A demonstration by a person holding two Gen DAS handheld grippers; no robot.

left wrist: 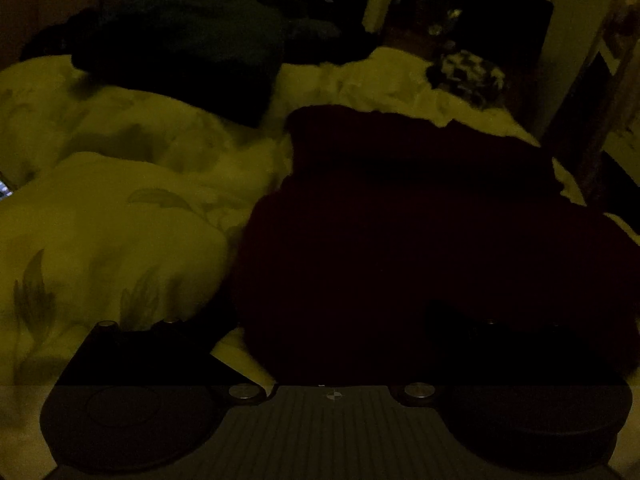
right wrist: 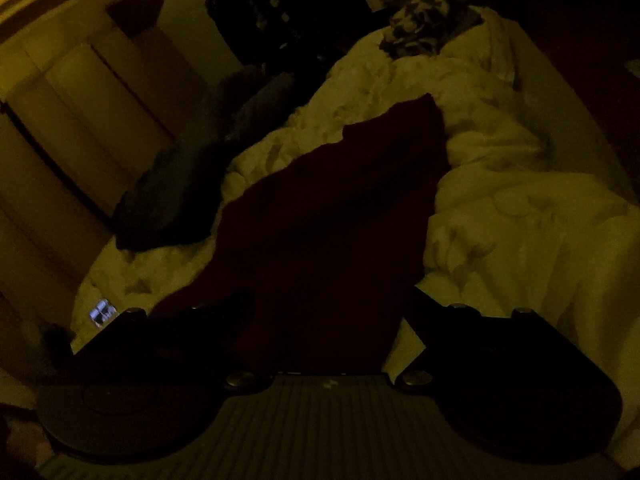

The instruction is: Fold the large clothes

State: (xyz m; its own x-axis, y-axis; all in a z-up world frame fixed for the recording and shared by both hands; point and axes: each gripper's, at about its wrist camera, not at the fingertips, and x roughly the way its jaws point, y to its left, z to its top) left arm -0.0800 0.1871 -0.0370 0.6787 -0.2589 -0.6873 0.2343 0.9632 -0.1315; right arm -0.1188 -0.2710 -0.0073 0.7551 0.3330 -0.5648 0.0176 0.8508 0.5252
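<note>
Nearby, dark pile (left wrist: 180,40) beside maroon garment (left wrist: 420,220).

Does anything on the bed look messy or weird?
Yes. The bedding is rumpled into lumps, not smooth. The dark red garment lies crooked across it with wavy edges, and a dark pile of clothes is heaped at the far side. It is too dim to see damage.

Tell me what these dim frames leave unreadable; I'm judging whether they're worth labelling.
- Dark red garment, left wrist view: darkness swallows its folds, and whether it is folded.
- Left gripper: right jaw merges with the garment.
- Dark pile, right wrist view: item type unreadable.
- Glowing object: too small.
</note>
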